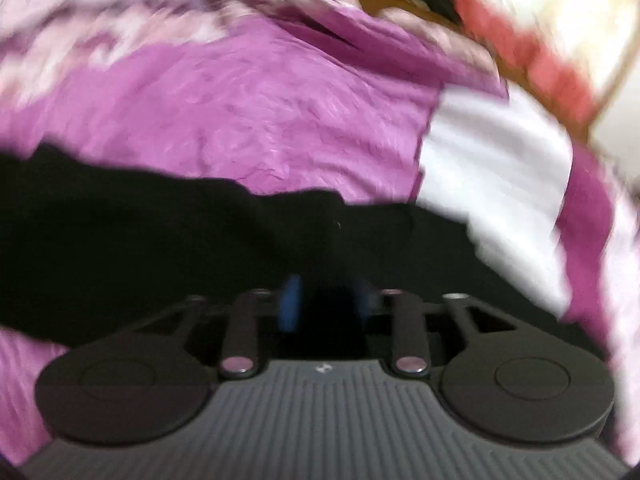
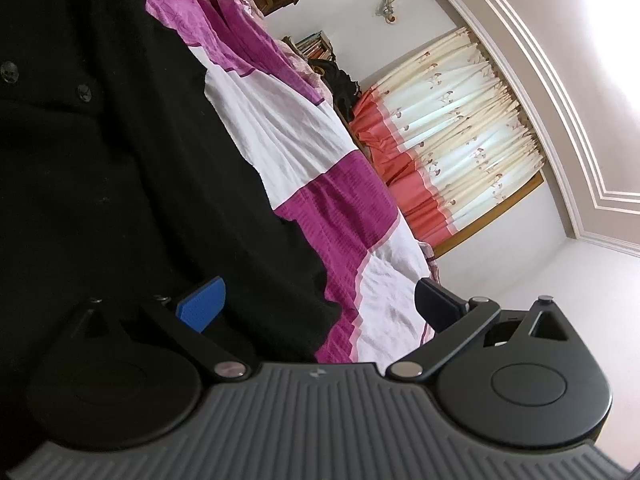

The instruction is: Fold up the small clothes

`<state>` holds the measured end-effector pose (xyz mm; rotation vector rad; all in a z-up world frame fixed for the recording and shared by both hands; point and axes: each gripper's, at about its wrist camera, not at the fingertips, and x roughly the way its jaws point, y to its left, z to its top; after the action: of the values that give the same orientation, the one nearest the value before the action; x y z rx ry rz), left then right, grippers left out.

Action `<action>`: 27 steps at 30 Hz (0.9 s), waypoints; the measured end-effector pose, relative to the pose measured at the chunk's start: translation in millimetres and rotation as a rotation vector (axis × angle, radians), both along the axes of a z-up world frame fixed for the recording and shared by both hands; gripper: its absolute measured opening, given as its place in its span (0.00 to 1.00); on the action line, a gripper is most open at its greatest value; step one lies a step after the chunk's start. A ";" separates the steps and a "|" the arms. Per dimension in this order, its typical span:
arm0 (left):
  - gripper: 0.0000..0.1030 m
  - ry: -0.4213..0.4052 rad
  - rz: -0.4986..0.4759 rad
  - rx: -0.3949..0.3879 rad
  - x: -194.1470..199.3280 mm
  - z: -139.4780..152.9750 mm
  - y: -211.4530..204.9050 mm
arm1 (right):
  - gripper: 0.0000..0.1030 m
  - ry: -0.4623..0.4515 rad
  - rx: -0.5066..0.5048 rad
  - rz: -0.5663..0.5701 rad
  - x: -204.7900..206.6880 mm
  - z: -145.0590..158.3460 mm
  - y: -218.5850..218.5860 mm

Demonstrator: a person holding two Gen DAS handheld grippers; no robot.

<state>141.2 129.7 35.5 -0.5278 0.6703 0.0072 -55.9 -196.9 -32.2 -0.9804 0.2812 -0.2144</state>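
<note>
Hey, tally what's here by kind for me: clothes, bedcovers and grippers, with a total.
Clothes: 1, the black garment
Bedcovers: 1, the purple-and-white bedcover
Grippers: 2, the left gripper and the right gripper
Total: 4

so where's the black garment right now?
The black garment fills the left of the right wrist view, lying on the purple-and-white bedspread. In the left wrist view it lies as a dark band just ahead of the jaws.
</note>
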 end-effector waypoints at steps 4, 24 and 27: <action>0.62 -0.147 0.123 -0.166 -29.3 32.0 46.5 | 1.00 0.012 0.055 -0.029 2.1 8.0 0.6; 0.82 -0.071 0.513 -0.133 -149.1 19.6 266.9 | 1.00 0.262 0.681 0.009 14.6 12.6 13.8; 0.81 -0.040 0.553 -0.082 -149.4 15.2 270.6 | 1.00 0.283 0.724 0.008 18.4 12.1 8.5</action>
<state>-8.3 400.3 50.7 -0.7774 0.4700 0.4888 -37.5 -188.3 -20.0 -0.2883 0.5655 0.0422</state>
